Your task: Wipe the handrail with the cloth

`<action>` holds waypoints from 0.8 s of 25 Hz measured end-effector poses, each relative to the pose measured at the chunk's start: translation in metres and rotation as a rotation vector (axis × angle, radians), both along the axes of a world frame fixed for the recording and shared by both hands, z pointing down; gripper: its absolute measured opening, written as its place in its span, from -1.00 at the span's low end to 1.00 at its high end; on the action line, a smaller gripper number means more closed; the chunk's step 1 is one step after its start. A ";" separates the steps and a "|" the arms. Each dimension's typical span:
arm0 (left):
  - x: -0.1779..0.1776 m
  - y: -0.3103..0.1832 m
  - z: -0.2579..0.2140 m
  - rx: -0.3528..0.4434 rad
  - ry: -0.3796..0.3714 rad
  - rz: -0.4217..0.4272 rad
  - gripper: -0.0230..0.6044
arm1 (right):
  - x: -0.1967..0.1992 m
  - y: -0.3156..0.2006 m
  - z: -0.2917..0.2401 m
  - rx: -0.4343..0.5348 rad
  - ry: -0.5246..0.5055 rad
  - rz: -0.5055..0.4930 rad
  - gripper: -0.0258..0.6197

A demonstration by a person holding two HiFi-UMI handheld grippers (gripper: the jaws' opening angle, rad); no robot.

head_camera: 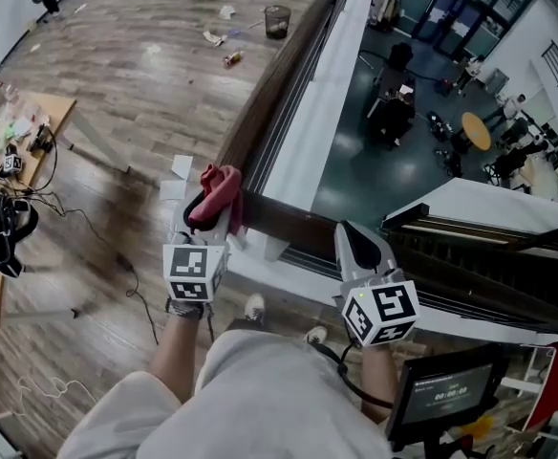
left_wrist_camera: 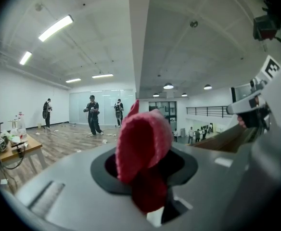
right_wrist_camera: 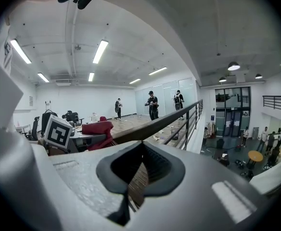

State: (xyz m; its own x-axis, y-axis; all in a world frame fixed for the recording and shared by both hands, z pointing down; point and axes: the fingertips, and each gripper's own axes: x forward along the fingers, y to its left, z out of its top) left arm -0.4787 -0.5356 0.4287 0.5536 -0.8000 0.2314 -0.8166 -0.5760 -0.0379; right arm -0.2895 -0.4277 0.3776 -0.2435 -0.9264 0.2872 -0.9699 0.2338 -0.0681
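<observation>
The left gripper has its jaws closed on a red cloth. The cloth bunches up out of the black jaw pads, and a darker fold hangs below them. From the head view, the cloth sits at the gripper's tip against the near end of the brown wooden handrail, at the corner where the rail turns.

The right gripper has its jaws drawn together with nothing between them. Its nose rests over the rail's cross section, just beside the corner and a little apart from the cloth. In the right gripper view the rail runs away from the jaws into the room, with dark metal bars below it.

Behind the grippers are the person's forearms and a grey shirt. A small dark screen stands at the lower right.

Left of the rail is a wooden plank floor with scattered litter and a black waste bin near the far end. A cluttered wooden table stands at the left edge with cables trailing from it. Several people stand at the far side of the room.

Right of the rail the view drops to a lower level, where there is a round table and more people.
</observation>
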 end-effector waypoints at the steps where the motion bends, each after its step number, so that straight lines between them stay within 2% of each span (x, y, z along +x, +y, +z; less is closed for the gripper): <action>1: 0.000 0.000 0.000 -0.001 -0.011 -0.004 -0.43 | 0.003 0.003 0.000 0.000 -0.001 0.001 -0.91; 6: 0.004 0.003 0.001 -0.008 -0.041 -0.038 -0.44 | 0.012 0.015 0.000 -0.008 -0.007 -0.010 -0.91; 13: 0.007 0.003 0.000 -0.012 -0.038 -0.061 -0.44 | 0.025 0.020 -0.007 0.007 -0.003 -0.005 -0.91; 20: 0.020 0.011 -0.001 0.032 -0.055 -0.084 -0.44 | 0.034 0.023 -0.006 0.007 0.000 0.000 -0.91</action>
